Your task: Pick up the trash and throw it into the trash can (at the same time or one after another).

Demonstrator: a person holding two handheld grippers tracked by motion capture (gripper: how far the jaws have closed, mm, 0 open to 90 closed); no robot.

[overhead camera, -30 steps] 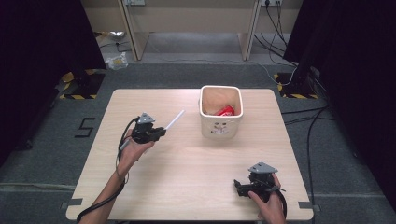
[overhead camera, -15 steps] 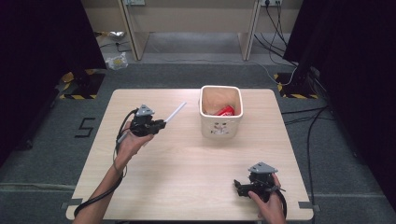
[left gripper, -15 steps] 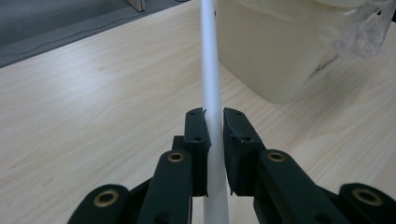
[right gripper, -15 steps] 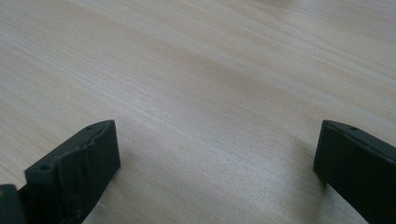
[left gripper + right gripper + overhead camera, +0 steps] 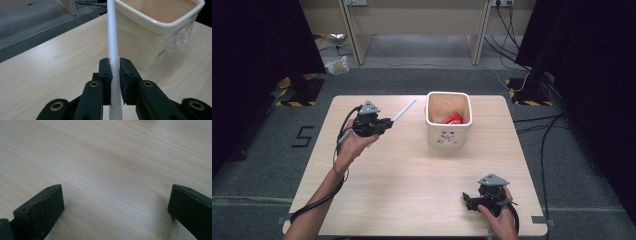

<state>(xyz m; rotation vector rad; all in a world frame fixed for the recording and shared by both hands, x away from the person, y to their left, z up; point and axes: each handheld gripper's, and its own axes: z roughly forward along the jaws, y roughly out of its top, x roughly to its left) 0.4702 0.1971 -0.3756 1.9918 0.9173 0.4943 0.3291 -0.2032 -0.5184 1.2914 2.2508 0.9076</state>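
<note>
While our left gripper pinches a white plastic tube between its pads, the tube juts forward past the jaws toward the cream bin, which stands just ahead and holds a red can. Our right gripper rests low over the wooden table, its jaws spread wide with only bare wood between them.
</note>
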